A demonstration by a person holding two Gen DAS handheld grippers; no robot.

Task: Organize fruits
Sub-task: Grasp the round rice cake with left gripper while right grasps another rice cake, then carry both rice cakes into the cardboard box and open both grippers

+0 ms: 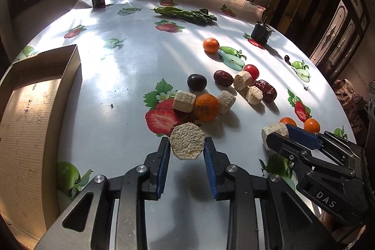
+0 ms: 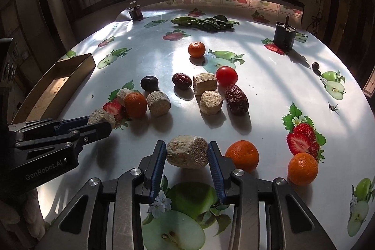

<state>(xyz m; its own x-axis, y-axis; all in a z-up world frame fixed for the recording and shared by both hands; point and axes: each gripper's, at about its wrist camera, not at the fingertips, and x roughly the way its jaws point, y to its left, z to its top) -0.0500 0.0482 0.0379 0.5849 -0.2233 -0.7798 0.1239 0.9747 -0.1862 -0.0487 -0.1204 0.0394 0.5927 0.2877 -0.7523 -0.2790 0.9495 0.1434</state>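
two claws clamped, left claw [image 1: 187,144] on sugarcane chunk [image 1: 187,141], right claw [image 2: 186,151] on sugarcane piece [image 2: 187,151]

Cardboard box [image 1: 35,109]: near end cut off by left frame edge in left wrist view.
Small dark object [image 2: 316,67]: too small to identify.
Insect-like speck [image 2: 334,107]: indistinct.
Gloved hand [image 2: 14,222]: cropped at the frame corner.

sugarcane chunks [image 2: 158,103]: 6 (two gripped) | tangerines [image 2: 196,49]: 4 | red dates [image 2: 236,99]: 2 | cherry tomato [image 2: 226,76]: 1 | dark plum [image 2: 149,83]: 1
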